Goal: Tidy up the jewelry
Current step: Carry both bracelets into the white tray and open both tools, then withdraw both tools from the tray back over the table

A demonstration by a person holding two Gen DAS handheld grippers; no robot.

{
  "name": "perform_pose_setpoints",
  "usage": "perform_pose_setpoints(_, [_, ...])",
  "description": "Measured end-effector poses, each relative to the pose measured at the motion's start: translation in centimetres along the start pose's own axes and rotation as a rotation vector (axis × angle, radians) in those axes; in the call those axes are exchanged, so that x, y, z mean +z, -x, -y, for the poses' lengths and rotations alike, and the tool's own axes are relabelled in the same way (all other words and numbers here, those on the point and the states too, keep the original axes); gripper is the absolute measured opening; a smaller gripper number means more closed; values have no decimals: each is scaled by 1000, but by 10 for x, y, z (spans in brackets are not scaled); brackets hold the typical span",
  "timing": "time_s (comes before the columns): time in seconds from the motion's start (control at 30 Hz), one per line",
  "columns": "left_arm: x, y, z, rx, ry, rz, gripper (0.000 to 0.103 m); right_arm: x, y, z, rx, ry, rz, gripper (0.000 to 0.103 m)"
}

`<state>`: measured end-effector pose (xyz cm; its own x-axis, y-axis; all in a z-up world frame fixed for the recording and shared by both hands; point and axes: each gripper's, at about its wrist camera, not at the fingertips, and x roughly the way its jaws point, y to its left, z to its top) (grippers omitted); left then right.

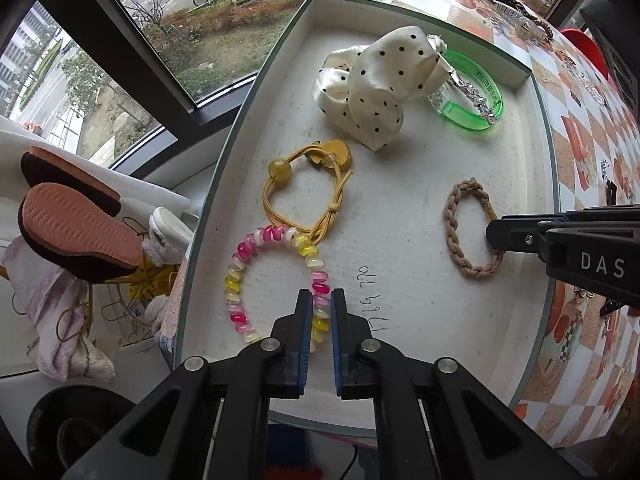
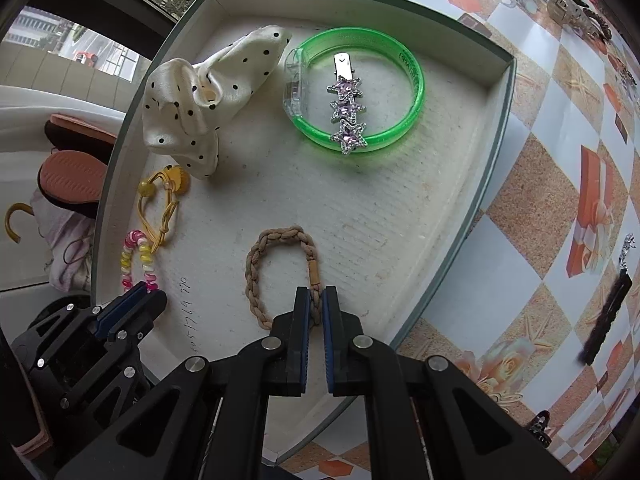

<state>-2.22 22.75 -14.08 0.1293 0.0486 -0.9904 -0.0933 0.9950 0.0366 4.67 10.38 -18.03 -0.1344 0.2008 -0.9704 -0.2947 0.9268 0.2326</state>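
White textured lining covers the floor of one shallow tray (image 1: 256, 128), grey-green at the rim, set on my bench (image 2: 532, 184) with its orange-and-white checked cover. Contents, counted:

- One beaded bracelet (image 1: 240, 280), pink, yellow and white, at the near left of the tray. My left fingers (image 1: 321, 304) pinch its right-hand run of beads, pads pressed against them.
- One braided tan hair tie (image 2: 256, 268), near the tray's front edge. My right fingers (image 2: 316, 300) are closed on its strand just below the plain tan sleeve.
- One mustard elastic hair tie (image 1: 304, 204) with a round bead and a flat charm, its lower loop overlapping the top of the beaded bracelet.
- One cream polka-dot scrunchie (image 1: 376, 92), far side, touching the green bangle.
- One translucent green bangle (image 2: 412, 80), far right corner.
- One silver hair clip (image 2: 347, 108) with three pale purple stars, lying across the bangle, the lowest star on its rim.

Surroundings: more clips and hair pieces lie on the bench outside the tray, too small to tell apart. Left of the bench, beside the window, are two upturned slippers (image 1: 76, 232) with pink ribbed soles and some crumpled cloth.
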Motion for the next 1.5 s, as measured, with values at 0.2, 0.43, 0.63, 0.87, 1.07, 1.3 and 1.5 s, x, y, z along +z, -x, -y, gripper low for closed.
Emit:
perform_pose_setpoints(0.2, [2, 2, 2, 4, -13, 0, 12, 5, 17, 7, 11, 4, 47, 36])
perform_pose_setpoints(0.43, [6, 4, 10, -7, -38, -8, 12, 6, 59, 17, 32, -24, 166, 39])
perform_pose_setpoints(0.63, [9, 10, 15, -1, -51, 1, 12, -4, 80, 35, 52, -65, 195, 39])
perform_pose_setpoints(0.87, [12, 26, 21, 44, -56, 55, 103, -23, 87, 47, 64, -116, 211, 39])
perform_pose_setpoints(1.07, [13, 43, 17, 39, -33, 66, 103, -38, 96, 67, 64, -157, 226, 57])
perform_pose_setpoints(1.3, [10, 73, -4, 73, 8, 109, 103, -65, 105, 100, 74, -230, 241, 80])
perform_pose_setpoints(1.5, [12, 77, 2, 132, -23, 98, 103, -97, 107, 140, 68, -330, 242, 82])
